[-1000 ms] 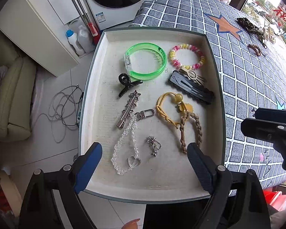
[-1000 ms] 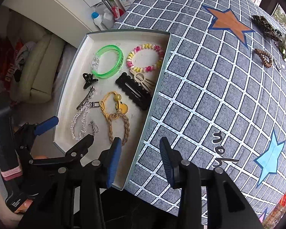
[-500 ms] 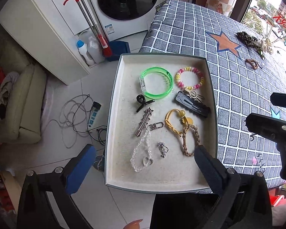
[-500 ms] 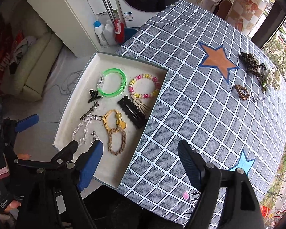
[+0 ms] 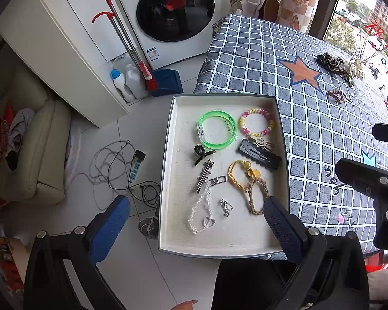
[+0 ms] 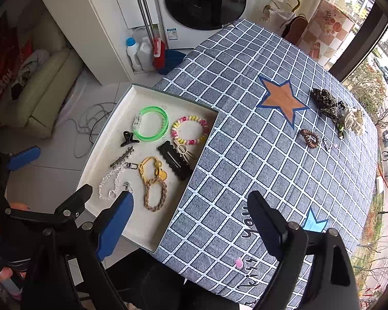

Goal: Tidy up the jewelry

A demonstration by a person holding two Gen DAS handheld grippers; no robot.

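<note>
Neon-green bangle upper middle of the cream tray, pink-and-yellow bead bracelet beside it, yellow cord below; grey-blue white-checked tablecloth with an orange star.

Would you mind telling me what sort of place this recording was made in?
Probably a home laundry or utility corner: a front-loading washing machine, detergent bottles beside a mop, and a cloth-covered table.

A shallow cream-lined rectangular tray overhangs the checked tabletop's edge. In it lie a translucent green bangle at 11 o'clock, a pastel beaded bracelet at 1, a black snap clip below, and a braided tan cord bracelet at 5. A brown coil hair tie lies well apart on the cloth.
</note>
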